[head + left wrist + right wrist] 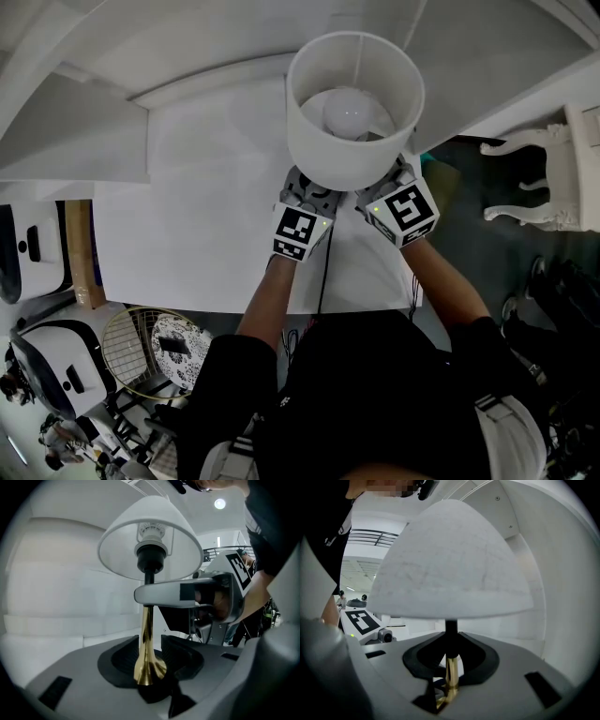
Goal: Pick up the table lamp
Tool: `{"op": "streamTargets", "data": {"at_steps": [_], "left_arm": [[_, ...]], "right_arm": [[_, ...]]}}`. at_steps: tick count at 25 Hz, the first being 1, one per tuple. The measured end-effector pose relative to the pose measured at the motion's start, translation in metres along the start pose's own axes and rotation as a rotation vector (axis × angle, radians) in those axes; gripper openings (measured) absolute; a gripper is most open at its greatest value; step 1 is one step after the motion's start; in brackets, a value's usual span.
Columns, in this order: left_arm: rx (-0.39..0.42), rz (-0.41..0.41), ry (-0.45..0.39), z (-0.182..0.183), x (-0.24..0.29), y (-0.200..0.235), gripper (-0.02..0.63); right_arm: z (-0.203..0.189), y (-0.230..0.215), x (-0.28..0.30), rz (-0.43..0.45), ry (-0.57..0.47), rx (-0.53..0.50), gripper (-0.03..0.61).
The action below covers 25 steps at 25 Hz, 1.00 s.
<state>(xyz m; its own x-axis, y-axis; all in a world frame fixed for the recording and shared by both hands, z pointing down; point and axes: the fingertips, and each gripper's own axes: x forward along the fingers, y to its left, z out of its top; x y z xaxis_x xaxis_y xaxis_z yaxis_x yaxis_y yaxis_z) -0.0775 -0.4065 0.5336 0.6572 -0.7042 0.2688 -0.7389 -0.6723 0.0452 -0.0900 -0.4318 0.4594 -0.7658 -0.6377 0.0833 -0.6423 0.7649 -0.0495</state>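
Observation:
The table lamp has a white drum shade (354, 108) with a bulb inside, and a slim brass stem (146, 639) that flares at the bottom. In the head view both grippers reach in under the shade from the near side. My right gripper (450, 670) is shut on the brass stem (451, 681). In the left gripper view one of the right gripper's grey fingers (164, 594) lies across the stem just under the black bulb socket. My left gripper (150, 660) stands open, with the flared foot of the stem between its dark pads and gaps on both sides.
The lamp is over a white table (187, 206) set against white wall panels. A black cable (323, 272) hangs down the table's near edge. A white ornate chair (553, 178) stands to the right, and a round wire basket (141, 347) is on the floor at lower left.

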Motion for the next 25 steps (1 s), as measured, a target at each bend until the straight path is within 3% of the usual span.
{"op": "streamTargets", "data": {"at_steps": [17, 21, 25], "left_arm": [[-0.064, 0.004, -0.018, -0.002, 0.027, 0.003, 0.138], [-0.009, 0.019, -0.013, 0.004, 0.030, 0.003, 0.138], [-0.005, 0.039, -0.014, 0.005, 0.032, 0.006, 0.138]], "right_arm": [[0.001, 0.000, -0.001, -0.003, -0.009, 0.005, 0.086], [0.002, 0.001, -0.001, -0.003, -0.013, 0.002, 0.086], [0.002, 0.000, -0.001, -0.005, -0.016, 0.007, 0.086]]}}
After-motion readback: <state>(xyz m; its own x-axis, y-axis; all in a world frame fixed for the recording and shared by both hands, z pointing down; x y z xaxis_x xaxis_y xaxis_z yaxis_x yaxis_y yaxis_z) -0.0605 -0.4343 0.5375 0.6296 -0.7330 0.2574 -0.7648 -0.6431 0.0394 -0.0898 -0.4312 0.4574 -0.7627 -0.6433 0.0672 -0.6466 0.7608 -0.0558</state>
